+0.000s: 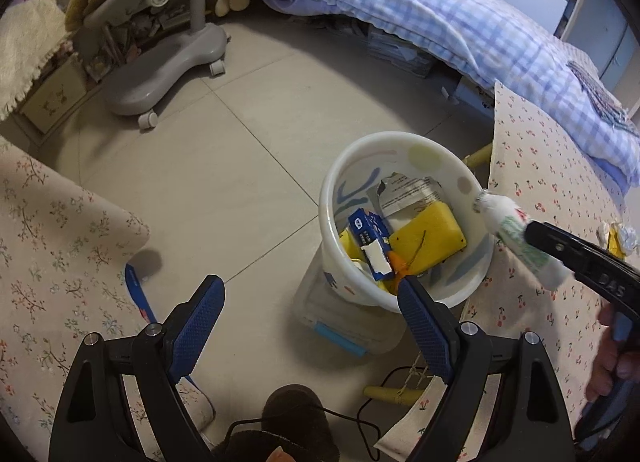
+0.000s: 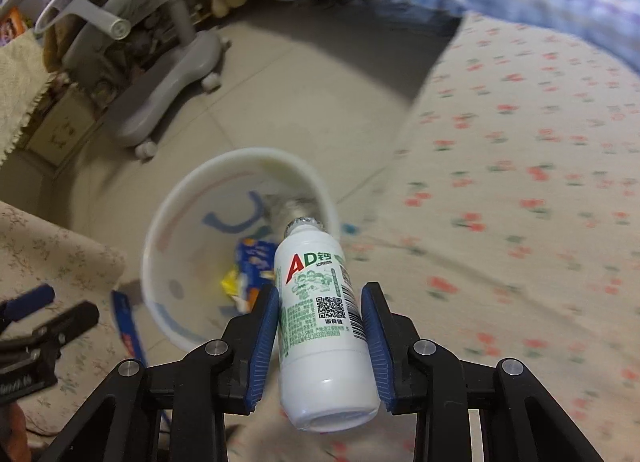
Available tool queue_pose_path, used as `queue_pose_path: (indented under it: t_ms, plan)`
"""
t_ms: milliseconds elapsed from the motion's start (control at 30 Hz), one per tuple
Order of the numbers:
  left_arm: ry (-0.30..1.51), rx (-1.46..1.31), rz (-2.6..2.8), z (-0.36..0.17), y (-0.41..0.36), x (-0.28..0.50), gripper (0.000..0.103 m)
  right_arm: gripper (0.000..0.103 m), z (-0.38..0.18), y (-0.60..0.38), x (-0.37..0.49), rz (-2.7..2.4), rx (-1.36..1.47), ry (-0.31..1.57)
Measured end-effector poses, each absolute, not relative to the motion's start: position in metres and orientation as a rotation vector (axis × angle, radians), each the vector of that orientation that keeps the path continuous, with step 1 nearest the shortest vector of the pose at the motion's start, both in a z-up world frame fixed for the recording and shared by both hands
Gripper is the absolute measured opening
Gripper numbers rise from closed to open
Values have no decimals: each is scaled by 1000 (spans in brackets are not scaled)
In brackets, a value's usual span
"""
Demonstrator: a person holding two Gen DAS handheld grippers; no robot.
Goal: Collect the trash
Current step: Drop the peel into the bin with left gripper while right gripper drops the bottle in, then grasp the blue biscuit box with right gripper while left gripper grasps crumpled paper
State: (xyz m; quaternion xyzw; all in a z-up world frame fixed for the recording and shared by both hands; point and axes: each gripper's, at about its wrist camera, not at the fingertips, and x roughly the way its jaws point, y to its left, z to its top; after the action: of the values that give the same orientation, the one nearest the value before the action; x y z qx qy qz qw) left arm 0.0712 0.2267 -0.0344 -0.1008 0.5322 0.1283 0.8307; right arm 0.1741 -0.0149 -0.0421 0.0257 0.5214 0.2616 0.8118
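A white round trash bin [image 1: 404, 143] stands on the tiled floor; it also shows in the right wrist view [image 2: 160, 229]. Inside lie a yellow sponge [image 1: 428, 238], a blue carton [image 1: 370, 232] and a silver wrapper [image 1: 412, 189]. My right gripper [image 2: 320, 298] is shut on a white AD drink bottle [image 2: 316, 302], its neck pointing at the bin's rim; the bottle also shows in the left wrist view [image 1: 516, 229]. My left gripper [image 1: 310, 290] is open and empty, above the floor just left of the bin.
Floral-cloth tables sit on the left [image 1: 52, 246] and on the right [image 1: 560, 189]. A crumpled wrapper [image 1: 618, 238] lies on the right table. A grey wheeled chair base [image 1: 160, 73] and a bed with a checked quilt [image 1: 440, 9] stand behind. A blue strip [image 1: 138, 294] lies at the left table's edge.
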Motion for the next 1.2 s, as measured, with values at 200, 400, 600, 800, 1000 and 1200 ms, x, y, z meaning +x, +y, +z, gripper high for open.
queue_pose_path:
  t_ms: [200, 400, 600, 800, 1000, 1200]
  plan:
    - [1136, -199, 284, -38, 234, 69, 90, 39, -56, 14, 183, 621, 121, 1102]
    - [1137, -205, 279, -37, 232, 68, 90, 62, -47, 11, 179, 609, 96, 1075]
    - [1136, -193, 237, -32, 209, 74, 90, 63, -26, -32, 168, 533, 55, 1042]
    - [1154, -160, 184, -32, 174, 85, 90, 71, -9, -102, 161, 451, 32, 1021]
    - [1169, -139, 132, -33, 134, 94, 90, 85, -1, -177, 160, 359, 44, 1013]
    - [1175, -108, 94, -32, 98, 105, 90, 91, -17, -232, 166, 299, 29, 1080]
